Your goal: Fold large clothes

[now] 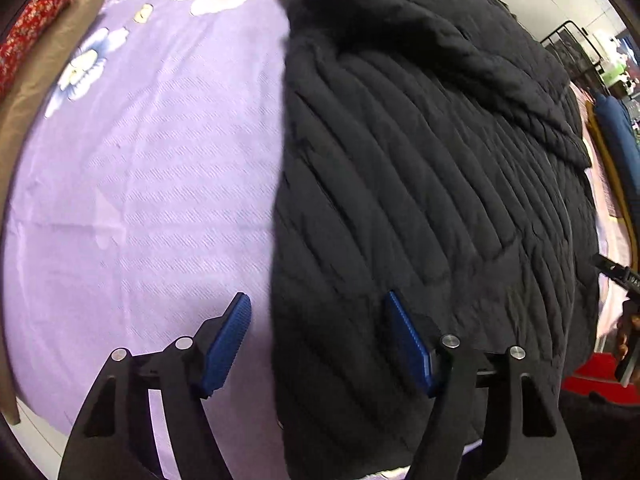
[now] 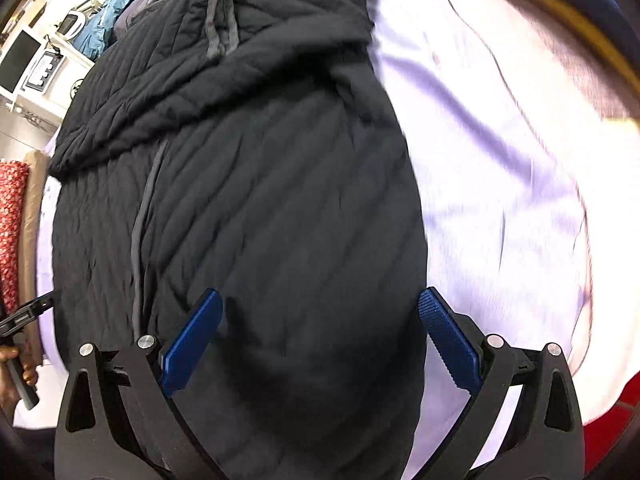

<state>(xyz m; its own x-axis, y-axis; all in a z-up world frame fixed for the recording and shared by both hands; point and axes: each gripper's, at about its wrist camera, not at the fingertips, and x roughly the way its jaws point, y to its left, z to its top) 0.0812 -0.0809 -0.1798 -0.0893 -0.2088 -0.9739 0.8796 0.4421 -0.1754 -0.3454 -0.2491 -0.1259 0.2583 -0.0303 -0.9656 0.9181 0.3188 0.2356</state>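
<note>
Surface: a bed under a lilac sheet with a flower print at its far end; a red patterned roll lies along its left edge, and a white cabinet with a monitor stands beyond the bed.
Coat: a black quilted coat lies flat on the sheet, running away from both cameras, with a sleeve or flap already folded across its upper part and a grey zip line down its length.
Left hand-held gripper: jaws wide, holding nothing; it straddles the coat's left edge, one pad over the sheet, the other over the quilting.
Right hand-held gripper: jaws wide, holding nothing; it hovers over the coat's near end, with its right pad at the coat's right edge.
Handling: likely soft, padded and bulky, light for its size; the smooth shell may slide on the sheet, and thick layers may spring back from a fold.
Where to grip: probably the two near corners of the hem, pinching the full thickness at the edge, so both sides lift evenly for a fold toward the far end.
</note>
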